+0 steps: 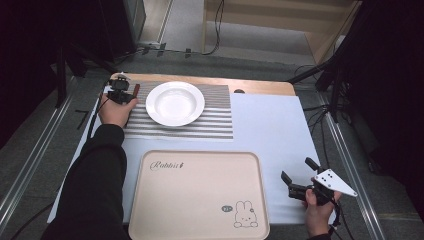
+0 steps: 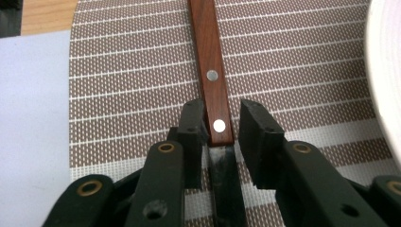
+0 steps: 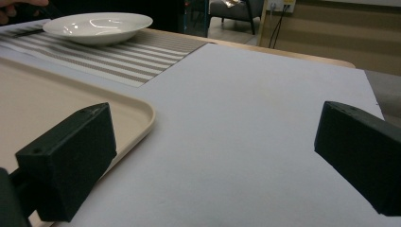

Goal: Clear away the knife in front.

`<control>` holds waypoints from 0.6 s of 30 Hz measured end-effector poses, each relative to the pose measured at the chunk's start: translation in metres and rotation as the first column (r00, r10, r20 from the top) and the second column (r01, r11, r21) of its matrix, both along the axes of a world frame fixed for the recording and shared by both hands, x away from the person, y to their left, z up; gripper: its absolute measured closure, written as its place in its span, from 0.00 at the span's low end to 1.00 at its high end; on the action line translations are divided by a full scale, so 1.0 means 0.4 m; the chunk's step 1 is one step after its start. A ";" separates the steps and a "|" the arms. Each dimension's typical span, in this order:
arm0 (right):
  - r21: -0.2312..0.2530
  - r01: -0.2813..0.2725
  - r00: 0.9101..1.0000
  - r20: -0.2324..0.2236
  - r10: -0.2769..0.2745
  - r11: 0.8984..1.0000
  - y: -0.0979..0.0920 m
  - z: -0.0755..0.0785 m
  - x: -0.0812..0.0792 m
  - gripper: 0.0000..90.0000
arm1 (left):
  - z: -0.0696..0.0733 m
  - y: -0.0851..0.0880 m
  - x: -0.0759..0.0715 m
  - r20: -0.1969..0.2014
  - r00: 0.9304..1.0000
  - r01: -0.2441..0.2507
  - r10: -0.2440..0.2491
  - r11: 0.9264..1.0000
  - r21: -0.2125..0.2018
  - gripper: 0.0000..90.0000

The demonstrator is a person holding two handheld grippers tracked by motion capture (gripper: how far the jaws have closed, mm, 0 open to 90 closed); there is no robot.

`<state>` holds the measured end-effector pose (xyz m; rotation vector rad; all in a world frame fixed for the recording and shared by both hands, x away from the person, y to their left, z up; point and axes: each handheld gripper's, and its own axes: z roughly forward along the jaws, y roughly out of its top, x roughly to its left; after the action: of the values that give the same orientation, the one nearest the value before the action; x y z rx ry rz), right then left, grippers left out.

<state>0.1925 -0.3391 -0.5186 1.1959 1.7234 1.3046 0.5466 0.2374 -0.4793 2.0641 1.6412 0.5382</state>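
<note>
I see the tray (image 1: 200, 192) on the surface (image 1: 280, 135), on the near side, close to me. Behind it lies the mat (image 1: 220, 120), and the plate (image 1: 175, 103) sits on the mat. A knife (image 2: 213, 80) lies on the mat too, just left of the plate. My left gripper (image 2: 221, 124) is at the mat's left end, with its jaws on either side of the knife handle. My right gripper (image 1: 300, 177) is to the right of the tray, over the bare sheet.
</note>
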 end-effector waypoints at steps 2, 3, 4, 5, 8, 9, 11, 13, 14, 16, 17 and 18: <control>-0.002 0.000 1.000 -0.001 0.000 1.000 0.000 0.000 0.000 0.00 | -0.001 -0.001 0.000 0.001 1.000 -0.002 0.002 1.000 -0.003 0.85; -0.002 0.001 1.000 -0.002 -0.001 1.000 0.001 0.000 0.000 0.00 | -0.001 -0.006 -0.001 0.006 1.000 0.001 -0.002 1.000 0.009 0.85; -0.002 0.001 1.000 -0.003 -0.001 1.000 0.001 0.000 0.000 0.00 | -0.001 -0.008 -0.002 0.005 1.000 0.006 -0.006 1.000 0.018 0.85; -0.003 0.001 1.000 -0.002 -0.001 1.000 0.002 0.000 0.001 0.00 | 0.000 -0.008 -0.003 0.004 1.000 0.005 -0.005 1.000 0.015 0.86; -0.004 0.001 1.000 -0.003 -0.001 1.000 0.002 0.000 0.000 0.00 | 0.001 -0.007 -0.005 -0.001 1.000 0.005 -0.005 1.000 0.013 0.86; -0.005 0.000 1.000 -0.001 0.000 1.000 0.002 0.000 0.000 0.00 | 0.004 -0.005 -0.006 -0.008 1.000 0.008 -0.008 1.000 0.017 0.86; -0.004 0.000 1.000 -0.001 0.000 1.000 0.002 0.000 0.001 0.00 | 0.007 -0.004 -0.007 -0.010 1.000 0.012 -0.012 1.000 0.018 0.86; -0.005 -0.002 1.000 -0.001 0.002 1.000 0.002 0.000 0.001 0.00 | 0.020 0.002 -0.011 0.000 1.000 0.012 -0.012 1.000 -0.006 0.86; -0.005 -0.002 1.000 -0.001 0.002 1.000 0.002 0.000 0.001 0.00 | 0.020 0.002 -0.011 0.000 1.000 0.012 -0.012 1.000 -0.006 0.86; -0.005 -0.002 1.000 0.000 0.002 1.000 0.002 0.000 0.001 0.00 | 0.031 0.004 -0.017 0.007 1.000 0.018 -0.018 1.000 -0.016 0.86; -0.005 -0.002 1.000 0.000 0.002 1.000 0.002 0.000 0.001 0.00 | 0.036 0.004 -0.020 0.011 1.000 0.018 -0.017 1.000 -0.020 0.86; -0.006 -0.002 1.000 0.000 0.002 1.000 0.002 0.000 0.001 0.00 | 0.039 0.004 -0.022 0.011 1.000 0.025 -0.025 0.999 -0.021 0.86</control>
<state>0.1929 -0.3381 -0.5188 1.1913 1.7275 1.3000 0.5376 0.2389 -0.4636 2.0599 1.6067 0.5198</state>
